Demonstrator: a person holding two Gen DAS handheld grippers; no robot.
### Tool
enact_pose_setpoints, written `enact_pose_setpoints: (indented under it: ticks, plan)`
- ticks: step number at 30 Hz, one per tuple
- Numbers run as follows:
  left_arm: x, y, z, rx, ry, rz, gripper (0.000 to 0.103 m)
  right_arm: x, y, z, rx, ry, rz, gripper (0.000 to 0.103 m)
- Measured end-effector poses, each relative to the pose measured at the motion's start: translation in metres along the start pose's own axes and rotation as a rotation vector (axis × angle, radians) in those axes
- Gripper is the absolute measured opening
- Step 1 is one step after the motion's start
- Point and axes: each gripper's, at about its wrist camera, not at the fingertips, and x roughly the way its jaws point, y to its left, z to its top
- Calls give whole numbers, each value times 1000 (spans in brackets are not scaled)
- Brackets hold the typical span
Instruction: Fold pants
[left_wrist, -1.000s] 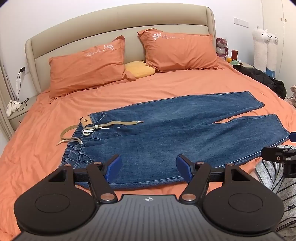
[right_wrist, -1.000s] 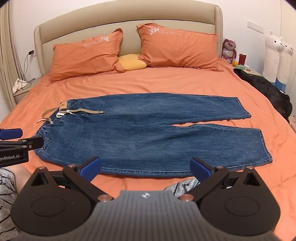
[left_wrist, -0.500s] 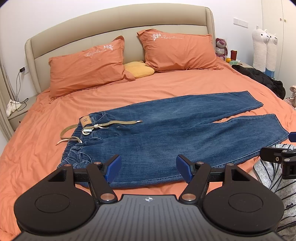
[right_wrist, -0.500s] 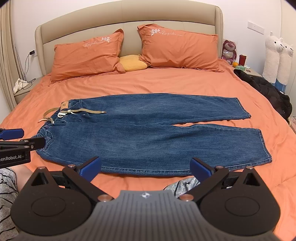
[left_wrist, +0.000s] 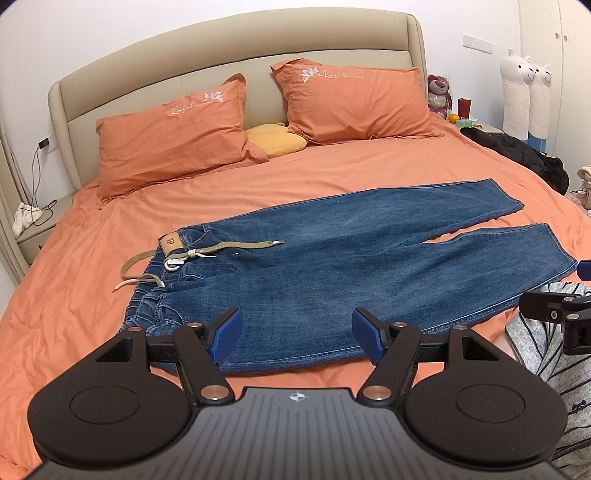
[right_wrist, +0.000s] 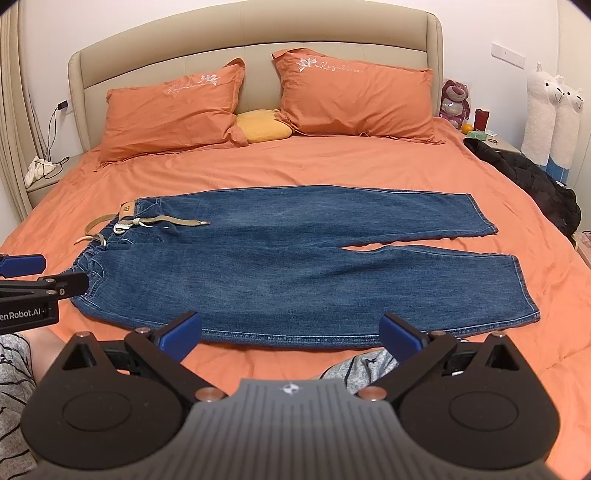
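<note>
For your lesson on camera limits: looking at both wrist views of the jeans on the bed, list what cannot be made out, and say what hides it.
- Left wrist view: the near hem of the jeans sits behind the open left gripper.
- Right wrist view: the jeans' near waist corner hides behind the left gripper's finger.
- Left wrist view: the right gripper is cut by the picture's edge.
- Both views: the embroidery on the pillows is too small to read.
- Nightstand items: too small to identify.
</note>
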Motion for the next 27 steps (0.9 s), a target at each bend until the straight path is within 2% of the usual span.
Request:
enact_pose_setpoints:
  ticks: [27]
  plan:
    - [-4, -2, 3, 11, -1, -2, 80, -6, 0, -2, -3, -10, -9, 98]
